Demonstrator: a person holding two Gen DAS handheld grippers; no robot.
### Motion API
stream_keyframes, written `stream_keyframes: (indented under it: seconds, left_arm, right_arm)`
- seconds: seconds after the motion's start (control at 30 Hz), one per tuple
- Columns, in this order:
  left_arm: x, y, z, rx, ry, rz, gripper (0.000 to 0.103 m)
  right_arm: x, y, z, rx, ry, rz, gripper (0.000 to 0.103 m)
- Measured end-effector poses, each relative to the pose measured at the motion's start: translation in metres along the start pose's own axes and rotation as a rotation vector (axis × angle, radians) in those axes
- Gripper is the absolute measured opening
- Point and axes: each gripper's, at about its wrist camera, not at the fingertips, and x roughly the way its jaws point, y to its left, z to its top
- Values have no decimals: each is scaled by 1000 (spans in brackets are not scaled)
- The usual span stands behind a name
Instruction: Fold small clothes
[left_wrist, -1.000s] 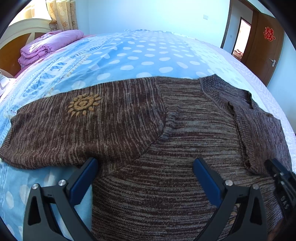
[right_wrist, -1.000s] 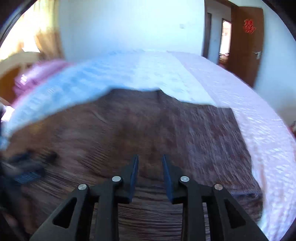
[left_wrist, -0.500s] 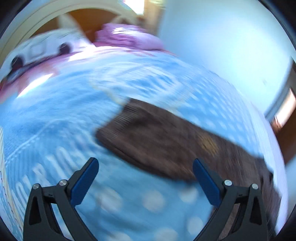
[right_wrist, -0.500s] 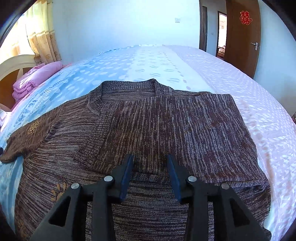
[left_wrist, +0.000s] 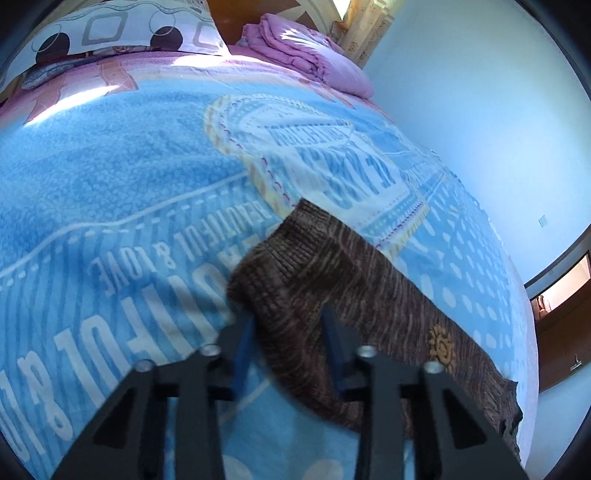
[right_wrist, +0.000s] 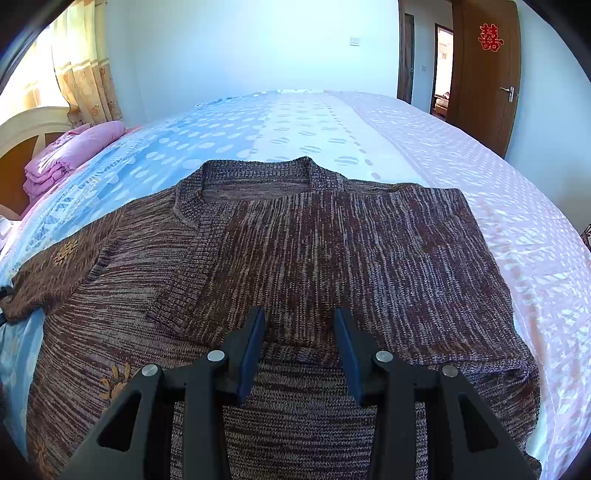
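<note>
A brown knitted sweater lies flat on the bed, its right sleeve folded across the chest. Its left sleeve, with a gold sun motif, stretches out over the blue blanket. My left gripper has its blue fingers closed around the ribbed cuff edge of that sleeve. My right gripper hovers over the folded sleeve's cuff at the sweater's middle, jaws partly open and holding nothing.
The bed carries a blue printed blanket and a pink spotted sheet. A folded purple quilt and a pillow lie at the headboard. A wooden door stands at the right.
My left gripper swung left from the sweater's body to the outstretched sleeve cuff and closed from wide open onto it. My right gripper stayed over the folded sleeve, jaws slightly wider.
</note>
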Motion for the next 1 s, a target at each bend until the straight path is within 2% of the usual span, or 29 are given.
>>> stream_keyframes:
  seconds: [0.2, 0.27, 0.33, 0.43, 0.5, 0.53, 0.63, 0.67, 0.77, 0.87, 1.0]
  left_arm:
    - [2, -3, 5, 28, -15, 13, 9]
    - [0, -19, 7, 84, -26, 6, 9]
    - [-12, -51, 4, 179, -72, -28, 9]
    - [-38, -103, -15, 351, -142, -118, 9]
    - [-58, -143, -39, 485, -168, -217, 9]
    - [-69, -166, -58, 560, -165, -289, 9]
    - [-76, -203, -107, 684, -85, -414, 9]
    - [-74, -210, -121, 714, -60, -425, 9]
    - [-53, -221, -164, 794, 40, -386, 9]
    - [-25, -213, -183, 790, 164, -329, 9]
    - [-22, -207, -176, 751, 178, -340, 12]
  right_arm:
    - [2, -2, 0, 6, -1, 7, 41]
    - [2, -3, 0, 11, -3, 12, 41]
    - [2, -4, 0, 18, -4, 20, 41]
    - [2, -5, 0, 23, -6, 26, 41]
    - [2, -6, -1, 25, -7, 28, 41]
    - [2, -6, -1, 27, -8, 29, 41]
    - [1, -8, -1, 35, -9, 39, 41]
    - [1, -9, -1, 39, -9, 43, 41]
    - [1, -10, -1, 44, -8, 50, 42]
    - [1, -9, -1, 39, -7, 55, 45]
    - [2, -6, 0, 31, -3, 52, 47]
